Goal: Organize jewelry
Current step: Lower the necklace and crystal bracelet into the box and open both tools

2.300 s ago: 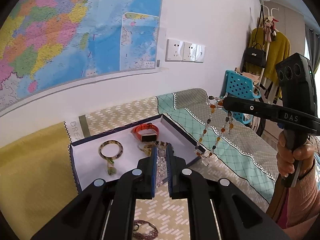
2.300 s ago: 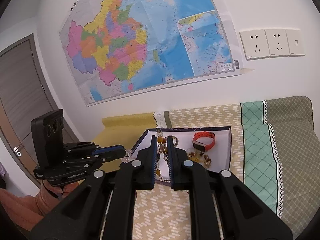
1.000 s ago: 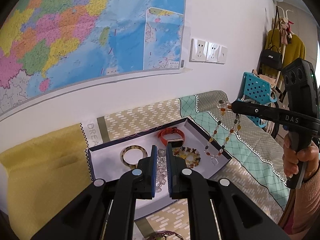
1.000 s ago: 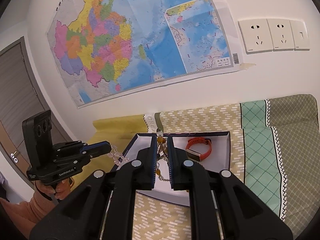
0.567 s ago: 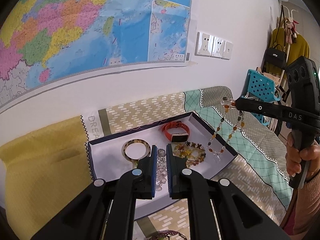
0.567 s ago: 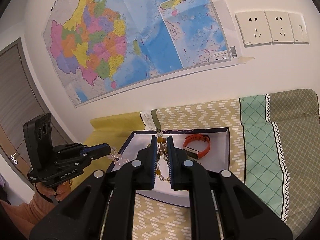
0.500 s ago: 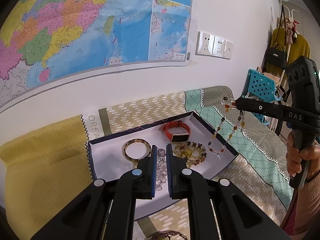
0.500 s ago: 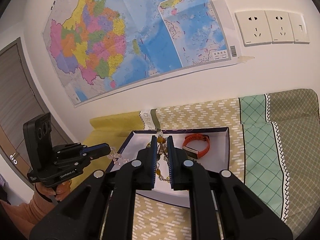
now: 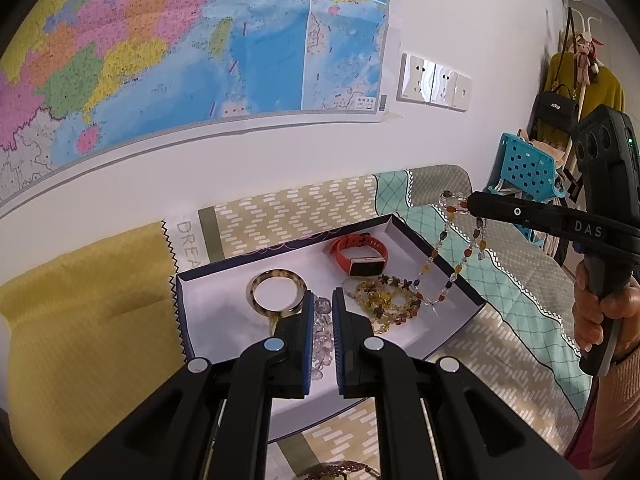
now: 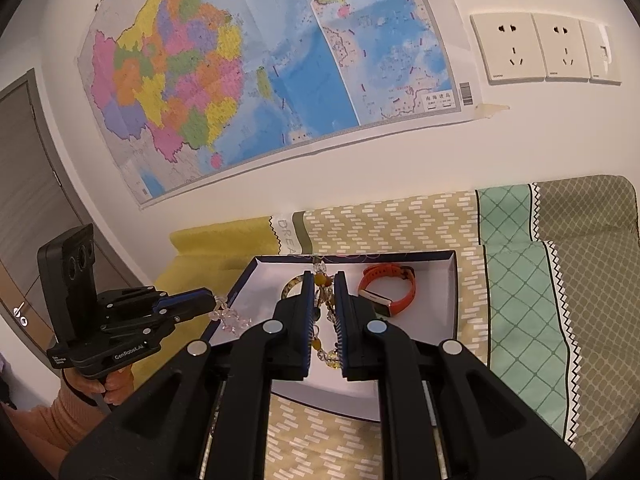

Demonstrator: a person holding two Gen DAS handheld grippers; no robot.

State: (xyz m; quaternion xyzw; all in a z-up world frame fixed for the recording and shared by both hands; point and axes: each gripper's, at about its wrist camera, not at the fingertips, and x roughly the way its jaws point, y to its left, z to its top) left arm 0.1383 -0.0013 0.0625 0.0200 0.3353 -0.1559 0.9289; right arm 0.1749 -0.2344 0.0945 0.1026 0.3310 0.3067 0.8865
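A shallow navy-rimmed white cardboard box [image 9: 188,320] lies beneath both grippers. The right gripper [image 10: 321,280] pinches an amber-and-clear beaded necklace [image 9: 452,264], dangling over the box's right edge. The left gripper [image 9: 320,300] pinches a clear crystal bead strand [image 9: 322,338] above bare white floor near the box's front rim.

the left gripper's [image 9: 321,312] fingers are covering most of the clear crystal strand [image 9: 322,330] and the near rim of the tortoiseshell bangle [image 9: 278,291]. in the right wrist view, the right gripper [image 10: 321,296] is hiding all but a sliver of that bangle and most of the amber bead necklace [image 10: 322,285] clamped between its fingers. a dark beaded piece [image 9: 340,470] is running off the bottom edge of the left wrist view. the lettering on the wall map [image 10: 256,68] is reading too small to make out.
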